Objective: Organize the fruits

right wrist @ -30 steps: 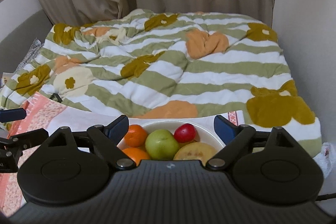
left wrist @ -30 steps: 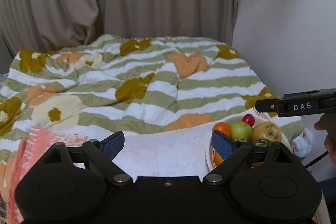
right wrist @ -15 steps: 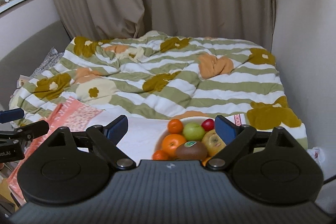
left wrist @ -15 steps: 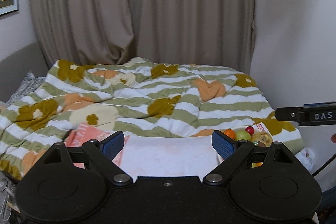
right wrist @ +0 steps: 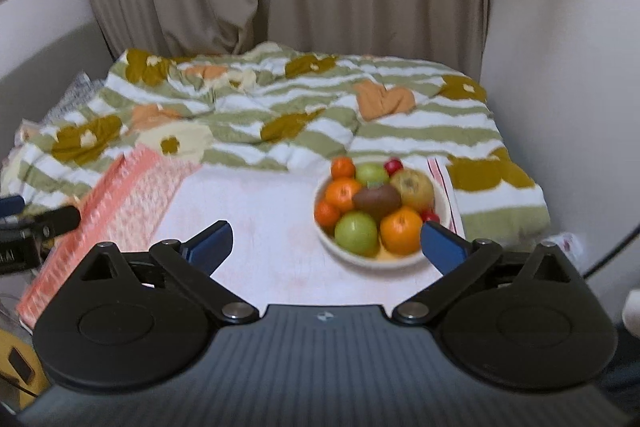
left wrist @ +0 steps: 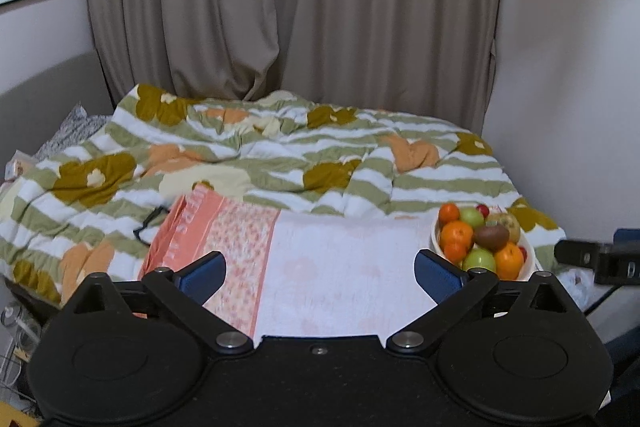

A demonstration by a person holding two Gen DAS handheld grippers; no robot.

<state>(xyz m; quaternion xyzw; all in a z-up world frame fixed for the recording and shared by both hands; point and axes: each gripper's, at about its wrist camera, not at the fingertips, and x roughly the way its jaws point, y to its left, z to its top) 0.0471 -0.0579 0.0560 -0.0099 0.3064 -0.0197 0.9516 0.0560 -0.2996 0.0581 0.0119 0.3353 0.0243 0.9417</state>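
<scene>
Fruit (right wrist: 370, 205) heaped in bowl (right wrist: 440, 201), right of centre on towel (right wrist: 260, 227), gathered in one spot. Left gripper (left wrist: 320, 269) and right gripper (right wrist: 326, 239) both spread wide, empty, held back, short of bowl.

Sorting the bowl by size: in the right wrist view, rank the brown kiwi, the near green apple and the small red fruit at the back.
1. near green apple
2. brown kiwi, close behind, partly hidden
3. small red fruit

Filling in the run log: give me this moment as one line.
left gripper: open, empty | right gripper: open, empty | fruits: piled in white bowl | bowl on towel
</scene>
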